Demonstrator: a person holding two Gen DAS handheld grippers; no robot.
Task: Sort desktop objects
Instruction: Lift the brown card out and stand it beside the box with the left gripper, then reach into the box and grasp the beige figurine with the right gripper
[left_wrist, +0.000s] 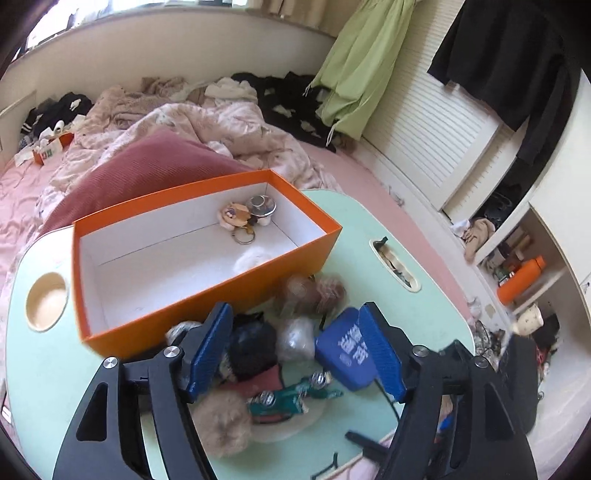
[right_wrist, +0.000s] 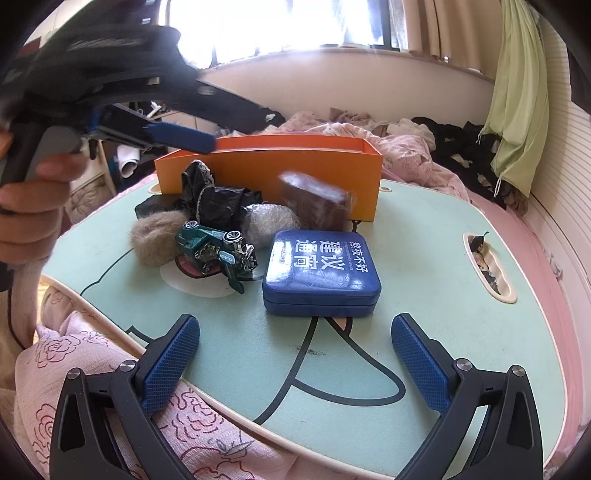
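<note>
Orange box (left_wrist: 207, 295) stands open at the far side of the mint lap table (right_wrist: 424, 258), holding a keyring charm (left_wrist: 236, 218), a small metal-lidded jar (left_wrist: 263, 208) and a blurred pale tuft. In front of it lies the unsorted heap: a blue tin (right_wrist: 321, 273) with white characters, a green toy car (right_wrist: 216, 249), a tan fur ball (right_wrist: 155, 236), crumpled black material (right_wrist: 218, 206), a wrapped grey lump (right_wrist: 269, 221) and a brown block (right_wrist: 314, 201), motion-blurred, its contact with the table unclear. Left gripper (left_wrist: 295, 354) hovers over the heap, jaws apart and empty; the heap is partly hidden behind its fingers. Right gripper (right_wrist: 295, 362) waits at the near table edge, jaws spread, empty.
</note>
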